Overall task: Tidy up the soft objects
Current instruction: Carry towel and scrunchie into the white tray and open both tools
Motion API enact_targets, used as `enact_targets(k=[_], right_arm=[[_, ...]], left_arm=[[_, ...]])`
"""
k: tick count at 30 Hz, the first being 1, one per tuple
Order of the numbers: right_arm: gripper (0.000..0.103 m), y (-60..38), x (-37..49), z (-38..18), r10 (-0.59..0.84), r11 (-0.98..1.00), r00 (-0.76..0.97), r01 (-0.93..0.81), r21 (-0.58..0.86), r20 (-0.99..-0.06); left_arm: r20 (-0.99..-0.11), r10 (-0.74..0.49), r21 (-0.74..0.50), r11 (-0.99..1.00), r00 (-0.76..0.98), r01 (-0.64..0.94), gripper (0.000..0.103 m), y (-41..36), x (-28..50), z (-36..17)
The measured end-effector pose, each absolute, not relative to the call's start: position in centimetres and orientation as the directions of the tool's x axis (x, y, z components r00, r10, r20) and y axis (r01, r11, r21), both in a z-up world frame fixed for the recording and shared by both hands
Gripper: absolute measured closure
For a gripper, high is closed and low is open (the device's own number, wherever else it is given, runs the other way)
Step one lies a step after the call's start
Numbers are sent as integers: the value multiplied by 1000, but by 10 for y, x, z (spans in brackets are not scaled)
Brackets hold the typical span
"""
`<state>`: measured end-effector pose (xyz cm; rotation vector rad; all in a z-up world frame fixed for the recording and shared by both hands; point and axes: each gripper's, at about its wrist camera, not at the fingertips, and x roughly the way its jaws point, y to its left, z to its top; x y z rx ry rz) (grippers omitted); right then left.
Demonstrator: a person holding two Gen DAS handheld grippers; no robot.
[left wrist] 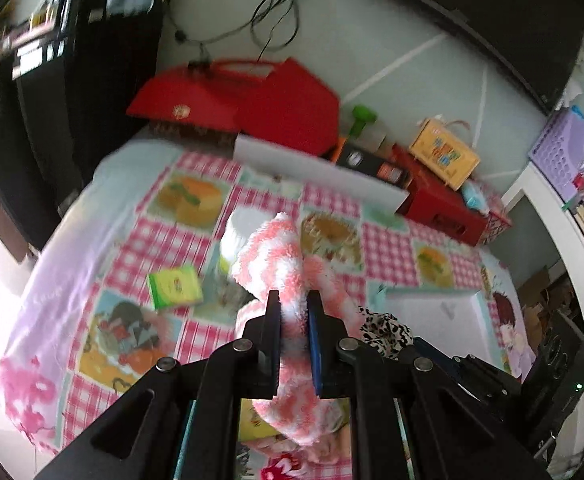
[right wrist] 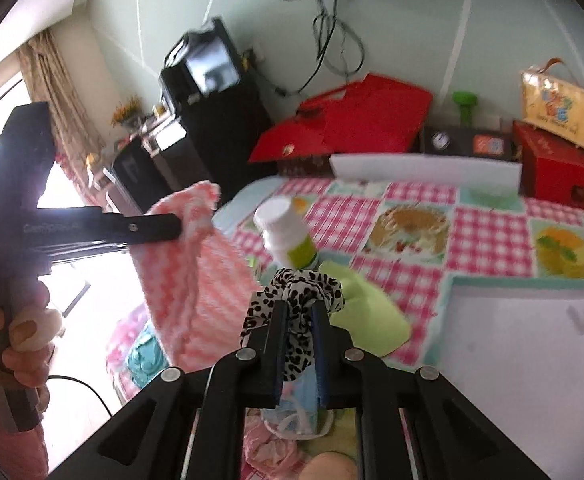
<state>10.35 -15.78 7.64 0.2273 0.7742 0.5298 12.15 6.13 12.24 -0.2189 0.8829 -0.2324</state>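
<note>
My left gripper [left wrist: 293,304] is shut on a fluffy pink-and-white striped sock [left wrist: 276,256], which bunches above the pads and droops below them, lifted off the bed. From the right wrist view the same sock [right wrist: 196,264] hangs from the left gripper [right wrist: 178,228], held by a hand at the left edge. My right gripper [right wrist: 299,312] is shut on a black-and-white leopard-print scrunchie [right wrist: 292,286], raised above the bed. That scrunchie [left wrist: 387,330] also shows to the right of my left fingers. A light green soft cloth [right wrist: 367,304] lies on the bedspread beyond the scrunchie.
A pink checked bedspread [right wrist: 483,240] covers the bed. On it lie a white bottle with a green label [right wrist: 288,232], a small green box [left wrist: 174,286] and a white box [right wrist: 531,340]. Red boxes [left wrist: 252,96], a long white box [left wrist: 315,168] and a yellow bag [right wrist: 557,100] line the far wall.
</note>
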Motion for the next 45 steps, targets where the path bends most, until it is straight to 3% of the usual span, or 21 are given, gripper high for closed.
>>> enact_targets(k=[9,20,32,45], right_arm=[[90,-229,104,94,370,920,708,-191,342,-601],[90,-314,100,79,160,956,709,61,286,-686],[90,-356,105,42,71,948,630,198,248,-773],[87,-373,116,-6,72,936,519,260,238,-852]], left_arm=[[-668,-347,-265,938,658,226,91,0,127,163],[-673,-464,-282,881,576,380,91,-109,135,148],[-723,-487,-288,857,490,426,91,-188,148,85],[-867,-356,-255,918,349,303,91,-197,158,-25]])
